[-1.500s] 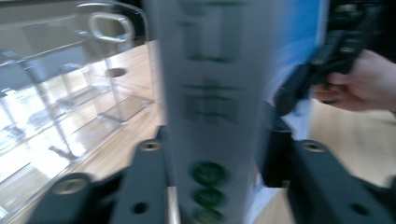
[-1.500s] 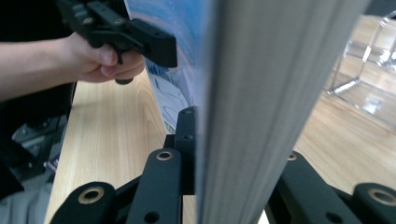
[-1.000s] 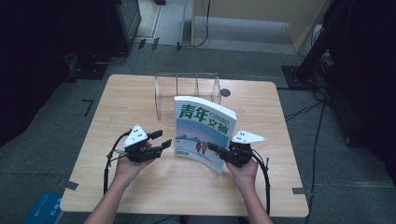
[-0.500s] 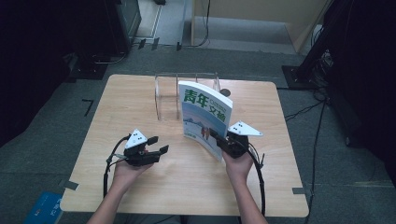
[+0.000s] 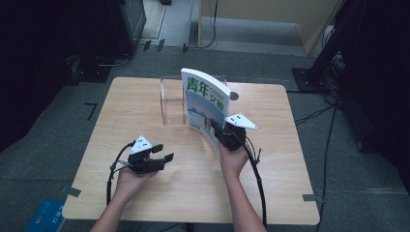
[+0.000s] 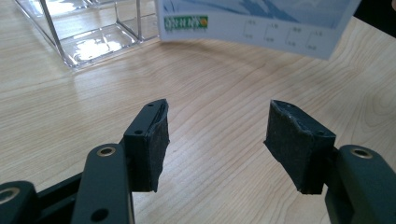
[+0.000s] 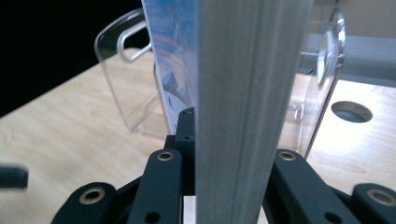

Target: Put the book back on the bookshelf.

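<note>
A magazine (image 5: 205, 104) with a white and blue cover and green characters stands upright above the table, held by its lower corner. My right gripper (image 5: 220, 131) is shut on it; in the right gripper view its grey page edges (image 7: 243, 107) run up between the jaws. Just behind it stands a clear acrylic file holder (image 5: 172, 101), also seen as the clear holder (image 7: 130, 79) and the clear holder (image 6: 88, 28). My left gripper (image 5: 162, 157) rests low over the table at front left, open, with nothing between its pads (image 6: 154, 140). The magazine's bottom edge (image 6: 252, 23) hangs ahead of it.
The wooden table (image 5: 145, 193) has a round cable hole (image 5: 234, 95) at the back right of the holder. A blue book (image 5: 46, 217) lies on the floor at front left. Dark equipment and cables stand around the table.
My right gripper has lifted the magazine and turned it more upright, carrying it back toward the clear holder. The left gripper has stayed put, open.
</note>
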The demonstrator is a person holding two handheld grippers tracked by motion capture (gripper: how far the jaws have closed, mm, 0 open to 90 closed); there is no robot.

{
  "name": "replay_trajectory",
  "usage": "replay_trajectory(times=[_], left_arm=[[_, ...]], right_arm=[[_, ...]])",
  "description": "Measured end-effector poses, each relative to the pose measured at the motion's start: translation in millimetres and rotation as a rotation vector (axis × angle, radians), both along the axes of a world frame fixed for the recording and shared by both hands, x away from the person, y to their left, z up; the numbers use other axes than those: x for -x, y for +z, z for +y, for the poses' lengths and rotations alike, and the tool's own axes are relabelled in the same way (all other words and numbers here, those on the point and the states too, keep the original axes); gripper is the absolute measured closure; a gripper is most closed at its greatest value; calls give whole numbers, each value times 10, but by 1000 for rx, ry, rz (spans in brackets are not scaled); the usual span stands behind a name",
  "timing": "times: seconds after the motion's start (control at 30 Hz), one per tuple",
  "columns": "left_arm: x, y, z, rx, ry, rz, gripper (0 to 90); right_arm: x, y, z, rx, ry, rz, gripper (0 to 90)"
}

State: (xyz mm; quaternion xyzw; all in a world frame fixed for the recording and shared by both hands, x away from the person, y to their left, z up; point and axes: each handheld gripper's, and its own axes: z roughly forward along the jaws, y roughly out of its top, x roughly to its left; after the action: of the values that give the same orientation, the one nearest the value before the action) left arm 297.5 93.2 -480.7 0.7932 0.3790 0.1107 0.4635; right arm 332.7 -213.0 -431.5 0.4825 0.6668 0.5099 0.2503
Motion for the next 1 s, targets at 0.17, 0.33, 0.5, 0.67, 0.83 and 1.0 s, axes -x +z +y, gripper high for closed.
replay_trajectory(times=[0.17,0.33,0.5,0.67,0.83,1.0], left_arm=[[-6,-11,24,-6,-1,2,392],[-30,-27,64,-1,8,12,394],[-48,-59,73,6,6,36,394],[-41,-69,64,10,-2,47,394],[-36,-88,55,2,-10,51,396],[-42,-100,65,8,-12,62,398]], right_arm=[[-123,12,65,-57,-59,-4,752],[-233,49,205,-37,-88,-12,753],[-309,86,358,-12,-116,-20,752],[-423,79,495,-5,-157,-19,752],[-572,92,579,-7,-198,-22,752],[-704,133,663,-21,-231,-41,751]])
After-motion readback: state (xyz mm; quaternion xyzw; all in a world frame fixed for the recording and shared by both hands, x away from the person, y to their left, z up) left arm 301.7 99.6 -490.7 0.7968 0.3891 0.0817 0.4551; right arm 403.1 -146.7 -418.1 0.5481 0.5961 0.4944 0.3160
